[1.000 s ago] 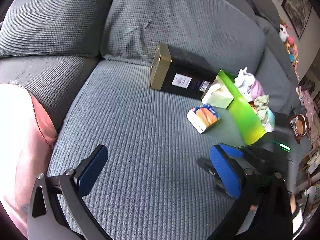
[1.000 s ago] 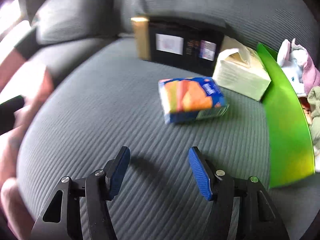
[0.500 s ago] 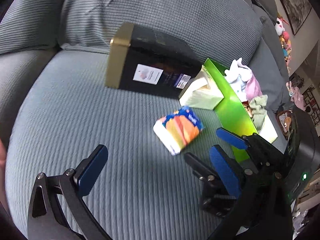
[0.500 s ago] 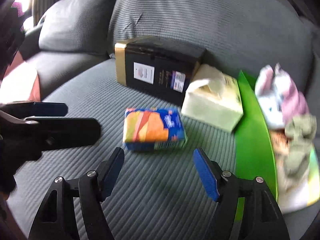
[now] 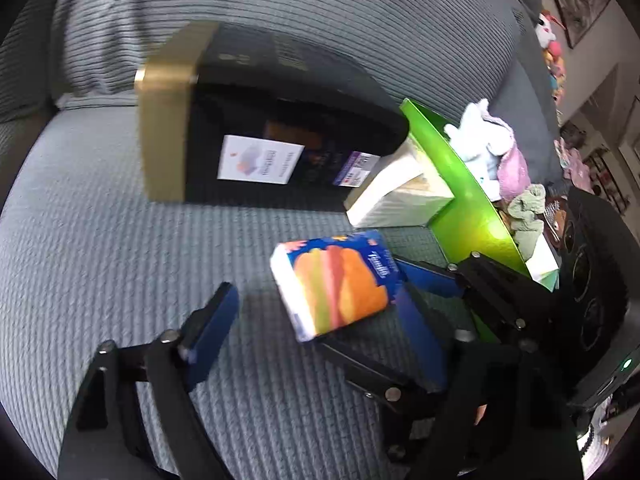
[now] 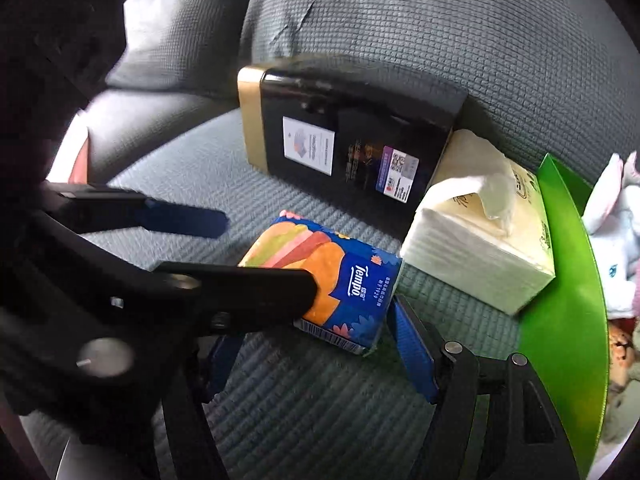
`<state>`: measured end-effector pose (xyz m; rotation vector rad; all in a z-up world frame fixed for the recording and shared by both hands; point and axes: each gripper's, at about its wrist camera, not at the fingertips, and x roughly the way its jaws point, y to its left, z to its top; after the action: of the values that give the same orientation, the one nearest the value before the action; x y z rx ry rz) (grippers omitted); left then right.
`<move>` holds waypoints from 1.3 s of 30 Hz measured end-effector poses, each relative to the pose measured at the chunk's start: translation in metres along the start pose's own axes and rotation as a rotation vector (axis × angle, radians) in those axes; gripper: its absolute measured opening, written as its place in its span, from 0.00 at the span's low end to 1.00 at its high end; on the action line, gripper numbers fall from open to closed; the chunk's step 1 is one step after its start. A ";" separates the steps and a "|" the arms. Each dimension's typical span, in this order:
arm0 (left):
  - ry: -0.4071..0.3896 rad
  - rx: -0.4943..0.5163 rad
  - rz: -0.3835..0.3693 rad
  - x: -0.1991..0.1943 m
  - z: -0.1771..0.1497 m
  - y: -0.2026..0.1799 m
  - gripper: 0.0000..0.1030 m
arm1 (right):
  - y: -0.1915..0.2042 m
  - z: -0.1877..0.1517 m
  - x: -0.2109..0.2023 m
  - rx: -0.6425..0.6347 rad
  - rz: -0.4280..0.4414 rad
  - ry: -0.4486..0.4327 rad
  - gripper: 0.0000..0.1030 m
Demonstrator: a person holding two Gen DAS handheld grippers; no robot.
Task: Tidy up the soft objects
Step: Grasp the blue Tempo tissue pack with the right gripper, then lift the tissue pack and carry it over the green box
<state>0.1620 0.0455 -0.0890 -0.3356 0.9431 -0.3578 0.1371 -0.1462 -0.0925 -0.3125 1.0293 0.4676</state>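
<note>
A blue and orange Tempo tissue pack (image 5: 336, 284) lies on the grey sofa seat (image 5: 120, 240); it also shows in the right wrist view (image 6: 340, 280). My left gripper (image 5: 320, 340) is open, its fingers either side of the pack's near end. My right gripper (image 6: 320, 360) is open too, just short of the pack from the other side. The left gripper's fingers (image 6: 236, 292) cross the right wrist view and hide part of the pack. A soft white tissue pack (image 6: 476, 248) lies just behind. Plush toys (image 5: 492, 148) sit in a green box (image 5: 460, 192).
A black and gold box (image 5: 256, 136) lies against the sofa's back cushion (image 5: 320, 20), touching the white tissue pack (image 5: 400, 196). The green box wall (image 6: 568, 280) stands close on the right. A pink cloth (image 6: 80, 156) shows at the far left.
Both grippers have moved forward and closed in on the Tempo pack from opposite sides. The left fingers now straddle it. Both stay open.
</note>
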 end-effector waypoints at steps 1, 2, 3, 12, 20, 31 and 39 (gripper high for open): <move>0.004 0.015 0.008 0.003 0.000 -0.002 0.63 | -0.002 0.000 -0.001 0.018 0.009 -0.004 0.70; 0.010 0.018 0.008 0.005 0.000 -0.003 0.56 | -0.003 0.001 0.000 0.029 0.014 -0.008 0.69; 0.016 0.014 0.000 0.008 0.001 -0.003 0.52 | -0.004 0.000 0.001 0.044 0.025 -0.015 0.64; -0.007 0.054 0.045 0.007 -0.003 -0.018 0.51 | -0.001 -0.001 -0.002 0.081 0.033 -0.028 0.54; -0.068 0.102 0.095 -0.042 -0.029 -0.040 0.52 | 0.025 -0.014 -0.043 0.094 0.058 -0.107 0.52; -0.109 0.152 0.174 -0.095 -0.073 -0.075 0.52 | 0.061 -0.042 -0.105 0.125 0.113 -0.194 0.52; -0.119 0.250 0.166 -0.099 -0.080 -0.126 0.52 | 0.047 -0.068 -0.147 0.177 0.095 -0.250 0.52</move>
<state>0.0232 -0.0337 -0.0073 -0.0485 0.7933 -0.2955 -0.0012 -0.1701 0.0015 -0.0450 0.8367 0.4840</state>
